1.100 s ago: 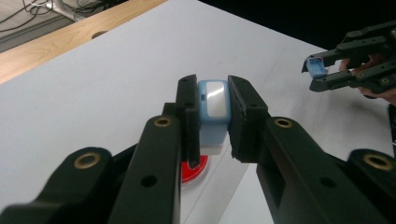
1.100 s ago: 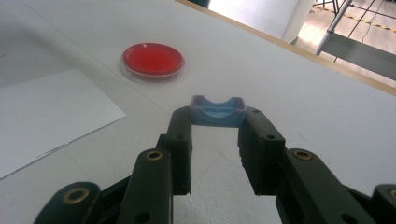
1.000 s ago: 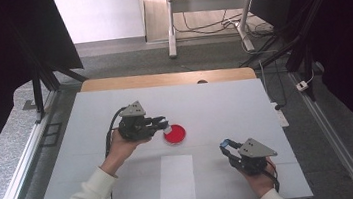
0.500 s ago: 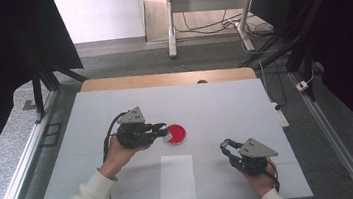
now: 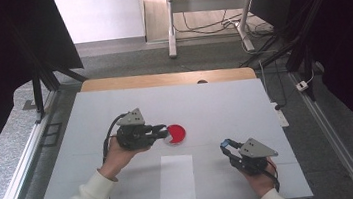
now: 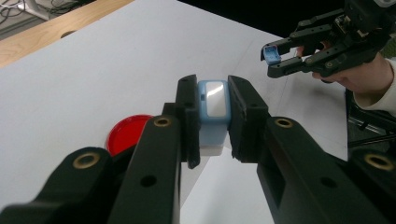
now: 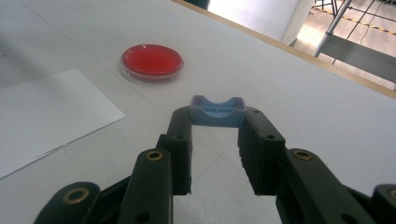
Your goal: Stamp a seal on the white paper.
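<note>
High view: left gripper (image 5: 164,133) has drifted slightly toward 5 o'clock over the last second, now just at 9 o'clock of the red dish (image 5: 177,133), above the paper sheet (image 5: 177,178). Right gripper (image 5: 227,146) unmoved at 4 o'clock on the worktop (image 5: 225,99).

Left gripper view: jaws clamped on a blue-and-white case (image 6: 213,109), dish at 8 o'clock.

Right gripper view: jaws pinch a blue cap (image 7: 218,111) at their tips; dish at 11 o'clock.

Judgement: both parts held apart; rejoining or using the case comes next.
</note>
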The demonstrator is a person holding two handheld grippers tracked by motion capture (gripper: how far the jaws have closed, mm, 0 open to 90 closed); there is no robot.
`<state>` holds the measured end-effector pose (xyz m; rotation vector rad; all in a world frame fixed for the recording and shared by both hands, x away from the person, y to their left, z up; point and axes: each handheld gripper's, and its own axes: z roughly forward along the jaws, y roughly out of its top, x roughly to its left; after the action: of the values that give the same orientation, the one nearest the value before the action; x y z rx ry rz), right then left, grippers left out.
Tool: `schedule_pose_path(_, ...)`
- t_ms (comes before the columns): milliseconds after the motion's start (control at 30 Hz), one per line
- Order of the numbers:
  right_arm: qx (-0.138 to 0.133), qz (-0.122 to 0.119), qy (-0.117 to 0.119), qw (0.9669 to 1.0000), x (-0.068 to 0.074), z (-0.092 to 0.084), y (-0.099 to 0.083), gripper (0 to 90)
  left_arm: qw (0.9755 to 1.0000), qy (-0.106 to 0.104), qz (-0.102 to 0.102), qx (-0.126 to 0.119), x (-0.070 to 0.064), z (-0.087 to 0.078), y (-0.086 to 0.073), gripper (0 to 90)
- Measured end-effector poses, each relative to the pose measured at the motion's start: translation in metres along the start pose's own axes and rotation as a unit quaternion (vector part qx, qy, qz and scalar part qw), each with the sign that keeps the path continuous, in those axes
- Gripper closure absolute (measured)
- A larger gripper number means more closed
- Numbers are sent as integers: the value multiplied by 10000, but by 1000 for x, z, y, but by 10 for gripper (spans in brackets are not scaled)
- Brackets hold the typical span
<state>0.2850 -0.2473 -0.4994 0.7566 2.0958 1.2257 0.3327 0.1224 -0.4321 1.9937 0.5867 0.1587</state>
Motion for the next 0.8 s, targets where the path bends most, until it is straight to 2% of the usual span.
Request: schedule_pose_path(800,32,-17,2,10000,0,0,0,655,9995,-121,95,261,-16,10,-9,751)
